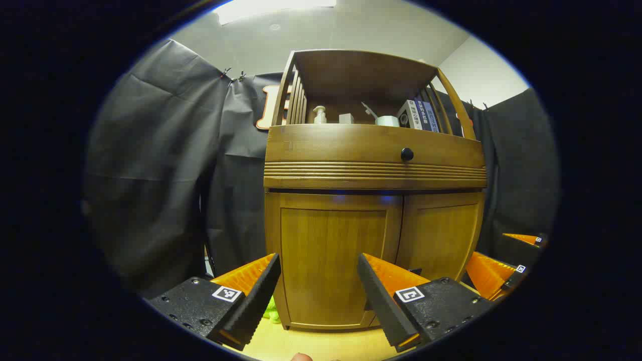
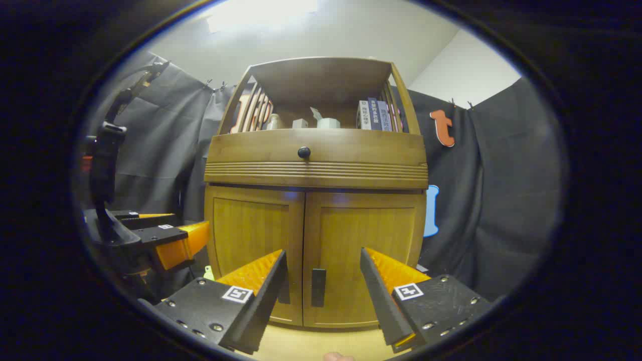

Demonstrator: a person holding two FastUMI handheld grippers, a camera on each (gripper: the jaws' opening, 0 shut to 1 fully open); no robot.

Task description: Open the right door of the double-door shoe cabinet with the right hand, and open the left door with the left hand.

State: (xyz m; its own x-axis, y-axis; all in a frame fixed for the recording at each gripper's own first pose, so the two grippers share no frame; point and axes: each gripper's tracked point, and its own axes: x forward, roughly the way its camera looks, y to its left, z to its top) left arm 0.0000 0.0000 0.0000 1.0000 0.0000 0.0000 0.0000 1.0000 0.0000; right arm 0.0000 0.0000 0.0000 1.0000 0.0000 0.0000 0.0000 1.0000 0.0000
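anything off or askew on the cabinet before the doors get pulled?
Nothing stands out. Both doors, left door and right door, sit shut and flush, with the drawer closed above them. Items on the top shelf stand upright. Both grippers, right gripper and left gripper, are open, off the cabinet.

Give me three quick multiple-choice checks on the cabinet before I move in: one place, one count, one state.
1. Where is the round black knob?
A. on the drawer front above the doors
B. on the right door
C. on the cabinet's side

2. How many vertical handles show on the doors between the right claw's fingers?
A. none
B. one
C. two

3. What state are the two doors in?
A. both shut
B. right one open
C. both open

Answers: 1 A, the knob sits on the ribbed drawer front. 2 C, one on each side of the centre seam. 3 A, left door and right door lie flush.
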